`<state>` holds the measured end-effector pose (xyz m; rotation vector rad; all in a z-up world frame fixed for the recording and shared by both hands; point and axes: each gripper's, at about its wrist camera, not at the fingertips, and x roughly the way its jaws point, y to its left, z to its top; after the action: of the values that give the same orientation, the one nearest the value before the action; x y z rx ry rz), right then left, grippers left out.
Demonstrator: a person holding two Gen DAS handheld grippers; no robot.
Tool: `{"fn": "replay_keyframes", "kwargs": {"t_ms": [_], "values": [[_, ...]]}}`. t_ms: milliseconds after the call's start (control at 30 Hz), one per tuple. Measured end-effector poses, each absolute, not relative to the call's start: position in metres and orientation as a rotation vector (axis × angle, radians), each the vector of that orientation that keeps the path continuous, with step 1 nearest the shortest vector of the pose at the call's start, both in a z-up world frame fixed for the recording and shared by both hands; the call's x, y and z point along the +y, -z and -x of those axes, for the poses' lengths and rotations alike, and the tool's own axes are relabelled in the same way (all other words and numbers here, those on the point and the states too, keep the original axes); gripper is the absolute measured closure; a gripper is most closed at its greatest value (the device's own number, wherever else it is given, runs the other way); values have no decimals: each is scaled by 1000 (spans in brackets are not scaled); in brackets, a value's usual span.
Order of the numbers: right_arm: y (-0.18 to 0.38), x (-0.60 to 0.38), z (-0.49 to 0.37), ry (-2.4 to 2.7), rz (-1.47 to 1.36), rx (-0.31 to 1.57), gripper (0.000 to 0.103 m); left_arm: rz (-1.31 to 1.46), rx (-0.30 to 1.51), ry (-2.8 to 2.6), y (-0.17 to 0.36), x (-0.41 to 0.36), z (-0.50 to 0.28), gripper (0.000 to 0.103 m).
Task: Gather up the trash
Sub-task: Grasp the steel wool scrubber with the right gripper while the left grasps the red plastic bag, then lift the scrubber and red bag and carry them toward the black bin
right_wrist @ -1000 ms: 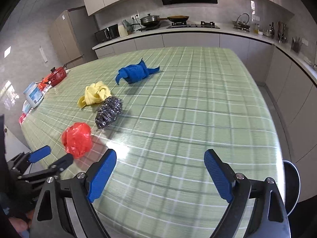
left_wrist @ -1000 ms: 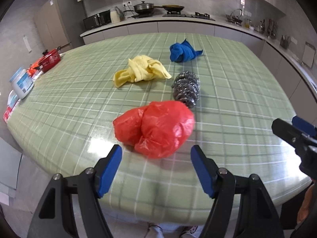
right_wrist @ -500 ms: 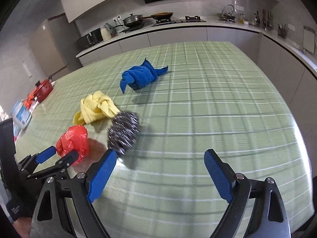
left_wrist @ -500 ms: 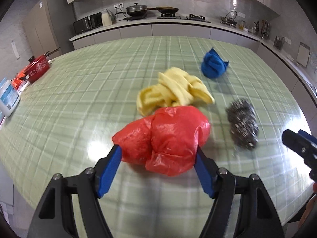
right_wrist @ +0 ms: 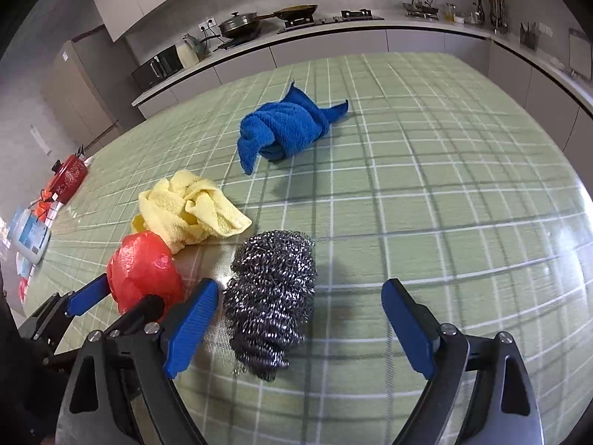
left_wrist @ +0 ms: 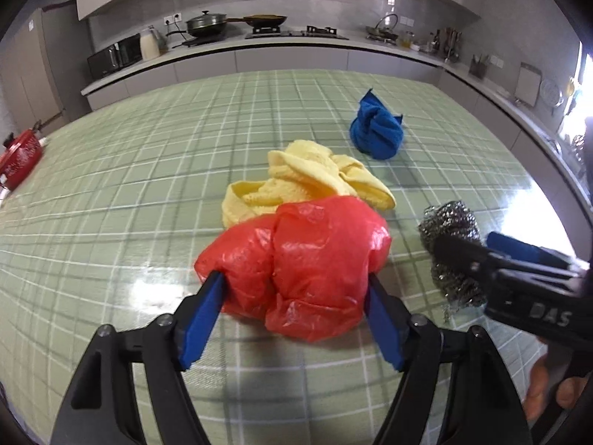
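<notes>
A crumpled red plastic bag (left_wrist: pixel 296 259) lies on the green checked table (left_wrist: pixel 148 170). My left gripper (left_wrist: pixel 294 278) straddles it, its jaws closing, and both blue pads (left_wrist: pixel 204 315) touch the bag's sides. The right wrist view also shows the bag (right_wrist: pixel 144 274) between the left gripper's fingers (right_wrist: pixel 118 298). A steel wool scrubber (right_wrist: pixel 270 289) lies between the pads of my right gripper (right_wrist: pixel 299 285), whose jaws are closing. The left pad (right_wrist: pixel 192 322) is close to the wool and the right pad (right_wrist: pixel 407 330) stands well apart. In the left wrist view the right gripper (left_wrist: pixel 481 248) covers part of the scrubber (left_wrist: pixel 448 218).
A yellow cloth (left_wrist: pixel 307 181) lies just behind the bag and a blue cloth (left_wrist: pixel 376 133) farther back. A red pot (right_wrist: pixel 68 178) and a white container (right_wrist: pixel 29 233) stand at the table's left edge. A kitchen counter runs behind. A hand (left_wrist: pixel 545 389) holds the right gripper.
My left gripper came forward until the red bag sat between its pads. My right gripper swung left and down over the steel wool, and its jaws narrowed.
</notes>
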<state>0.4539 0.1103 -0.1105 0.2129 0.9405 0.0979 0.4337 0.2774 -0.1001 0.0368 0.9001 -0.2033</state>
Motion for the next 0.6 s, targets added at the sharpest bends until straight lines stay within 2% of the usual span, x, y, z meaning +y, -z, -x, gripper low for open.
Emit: {"fn": "replay_keyframes", "kwargs": {"t_ms": [67,100,133,167,233,400,600], "values": [[115,111,-457,-117,-221,949,31,-30,899,215,100,278,-434,39],[115,112,-458,-115,-213,944,33,-30,900,222,101,278,-434,45],[115,113,-458,-113,-199,941,44,-30,899,225,101,277,-433,52],[116,115,-459,-125,-194,946,49,-29,898,227,100,277,-432,54],[116,116,-460,-125,-186,944,53,-24,902,233,99,276,-432,63],[114,112,-458,-128,-192,932,57,16,893,235,92,277,-432,76],[104,99,-448,-138,-210,912,57,30,859,237,74,275,-421,79]]}}
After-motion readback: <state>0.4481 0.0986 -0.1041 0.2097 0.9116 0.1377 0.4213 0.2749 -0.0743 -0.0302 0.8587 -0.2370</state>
